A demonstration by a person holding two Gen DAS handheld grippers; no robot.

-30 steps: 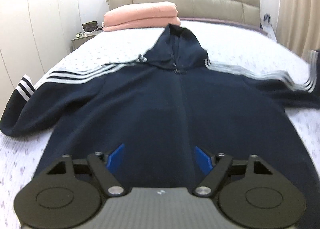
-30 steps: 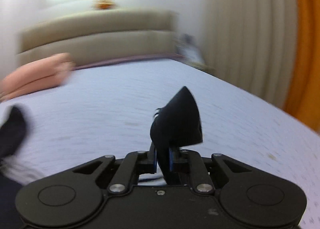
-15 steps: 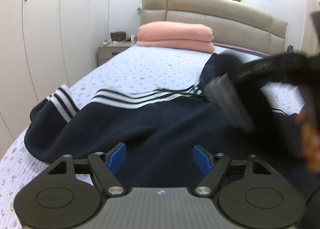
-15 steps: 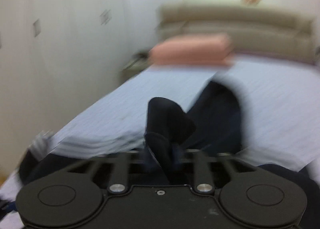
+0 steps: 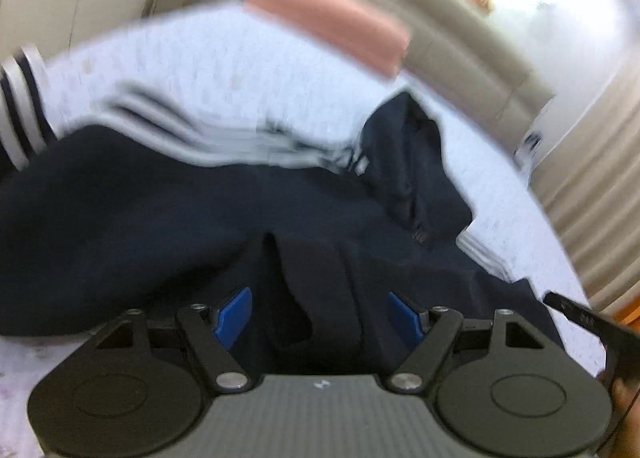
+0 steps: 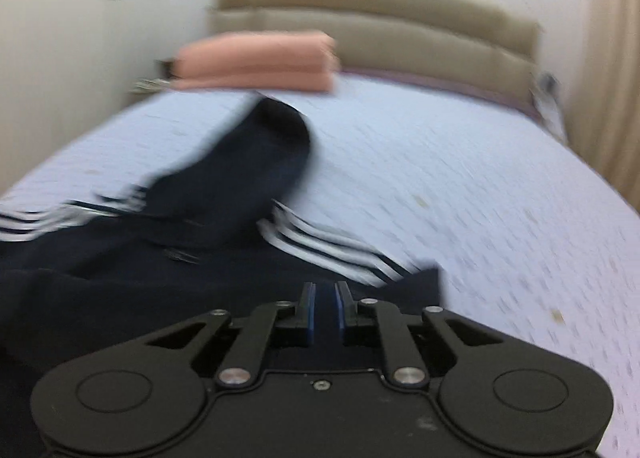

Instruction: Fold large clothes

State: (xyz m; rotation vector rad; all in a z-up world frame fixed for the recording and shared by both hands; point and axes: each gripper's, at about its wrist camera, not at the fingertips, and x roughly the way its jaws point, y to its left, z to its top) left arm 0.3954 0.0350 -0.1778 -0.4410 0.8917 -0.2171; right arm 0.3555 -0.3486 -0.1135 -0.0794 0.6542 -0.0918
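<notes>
A navy hoodie (image 5: 160, 225) with white sleeve stripes lies on the bed, its hood (image 5: 416, 161) toward the headboard. One sleeve is folded across the body, and its cuff end (image 5: 316, 298) lies between my left gripper's fingers. My left gripper (image 5: 320, 318) is open just above the fabric. In the right wrist view the hoodie (image 6: 120, 258) spreads to the left, its hood (image 6: 260, 161) ahead. My right gripper (image 6: 325, 308) is shut over the hoodie's right edge with nothing visible between its blue pads (image 6: 309, 310).
A folded pink blanket (image 6: 260, 61) lies by the beige headboard (image 6: 380, 29). The pale patterned bedspread (image 6: 480, 197) stretches right. White wardrobes stand left, curtains (image 5: 600, 197) right. Part of the right gripper (image 5: 592, 322) shows at the left view's right edge.
The right gripper carried the sleeve cuff leftward across the hoodie's body and let it go, then swung back right. The left gripper tilted and moved closer to the fabric.
</notes>
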